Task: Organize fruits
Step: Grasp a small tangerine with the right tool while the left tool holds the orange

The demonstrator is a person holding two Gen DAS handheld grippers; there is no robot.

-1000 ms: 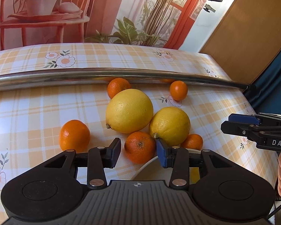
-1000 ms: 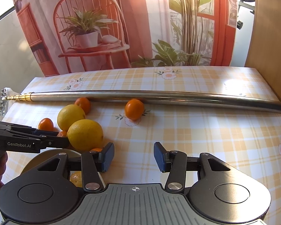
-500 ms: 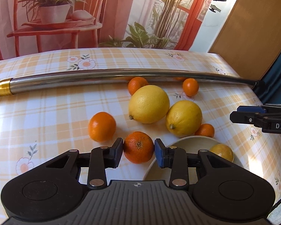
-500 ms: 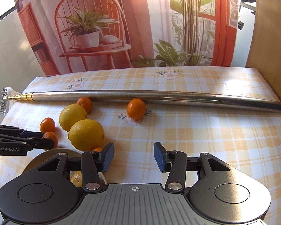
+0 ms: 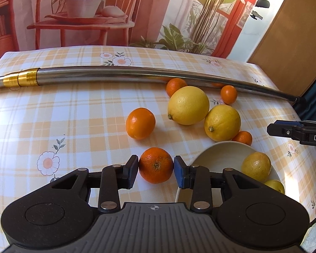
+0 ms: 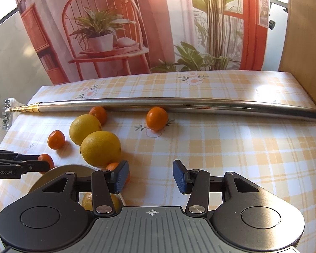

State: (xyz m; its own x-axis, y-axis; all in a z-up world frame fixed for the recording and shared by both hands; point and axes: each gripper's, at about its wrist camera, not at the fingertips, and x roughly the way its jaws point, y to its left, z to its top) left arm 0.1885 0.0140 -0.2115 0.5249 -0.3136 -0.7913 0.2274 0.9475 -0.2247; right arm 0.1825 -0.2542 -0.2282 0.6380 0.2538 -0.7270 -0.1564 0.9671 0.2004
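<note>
Left wrist view: the left gripper (image 5: 156, 171) brackets a mandarin (image 5: 156, 165) resting on the checked tablecloth (image 5: 73, 126); the pads stand at the fruit's 9 and 3 o'clock flanks, touching or very nearly so (contact cannot be confirmed, and the fruit appears to sit on the cloth, not lifted); the jaws are thus partly closed to about the mandarin's width. At 3 o'clock of the mandarin lies a pale bowl (image 5: 212, 154), holding two small yellow fruits (image 5: 256, 165); at 12 o'clock sits a second mandarin (image 5: 140, 123); towards 1 o'clock lie two lemons (image 5: 188, 105), touching one another, with smaller mandarins (image 5: 228, 93) near a steel telescopic pole (image 5: 126, 72) that spans the far side of the table.

Right wrist view: the right gripper (image 6: 150, 176) hovers over bare cloth with its jaws wide apart and nothing between them; the nearer lemon (image 6: 101, 148) lies at its 10 o'clock, a lone mandarin (image 6: 157, 118) at 12 o'clock against the pole.

Step in hand, as judged: the grasp of the nearest mandarin, ahead of sorting it with like fruit or into the bowl (the destination is not evident). The next move calls for a firm but gentle closure on the round fruit, then a clean lift clear of the bowl's rim, which lies just beside the right-hand pad.
</note>
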